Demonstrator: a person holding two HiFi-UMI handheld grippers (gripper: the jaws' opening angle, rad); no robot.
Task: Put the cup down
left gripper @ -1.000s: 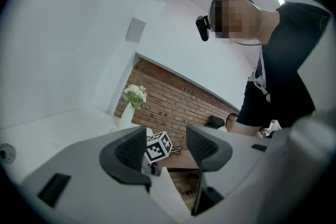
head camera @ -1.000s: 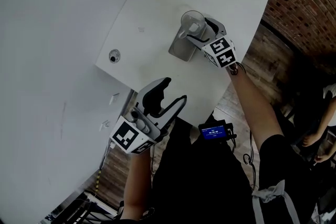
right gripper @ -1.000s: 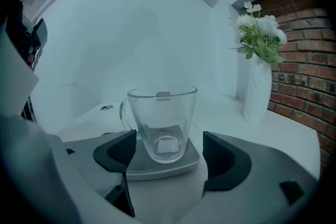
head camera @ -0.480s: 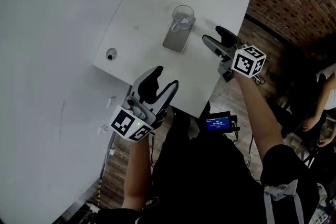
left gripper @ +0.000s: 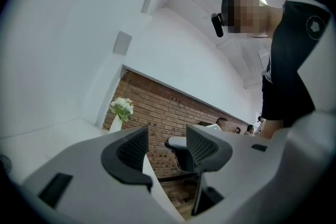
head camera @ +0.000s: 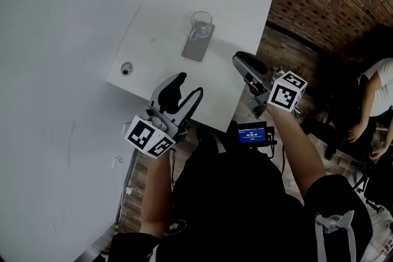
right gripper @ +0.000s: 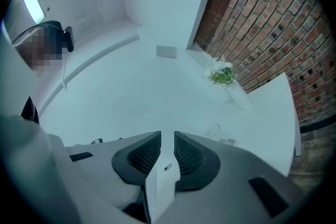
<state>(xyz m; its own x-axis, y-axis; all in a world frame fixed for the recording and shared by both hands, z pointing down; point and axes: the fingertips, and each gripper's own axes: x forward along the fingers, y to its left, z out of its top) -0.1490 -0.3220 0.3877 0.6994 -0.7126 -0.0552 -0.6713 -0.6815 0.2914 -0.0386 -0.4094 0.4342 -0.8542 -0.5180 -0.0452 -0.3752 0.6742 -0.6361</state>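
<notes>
You are holding the left claw (head camera: 187, 86) spread and the empty right claw (head camera: 241, 59) just closing to a thin gap, while the glass cup (head camera: 201, 23) is standing on a grey mat (head camera: 195, 50) mid-tabletop (head camera: 236, 3).

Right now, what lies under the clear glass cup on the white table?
A flat grey rectangular slab lies under the clear glass cup, which stands on its far end. The slab rests on the white table. Anything beneath the slab is covered.

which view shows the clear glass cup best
The head view: the clear glass cup stands whole on a grey mat. The right gripper view catches only its faint rim; the left gripper view misses it.
</notes>
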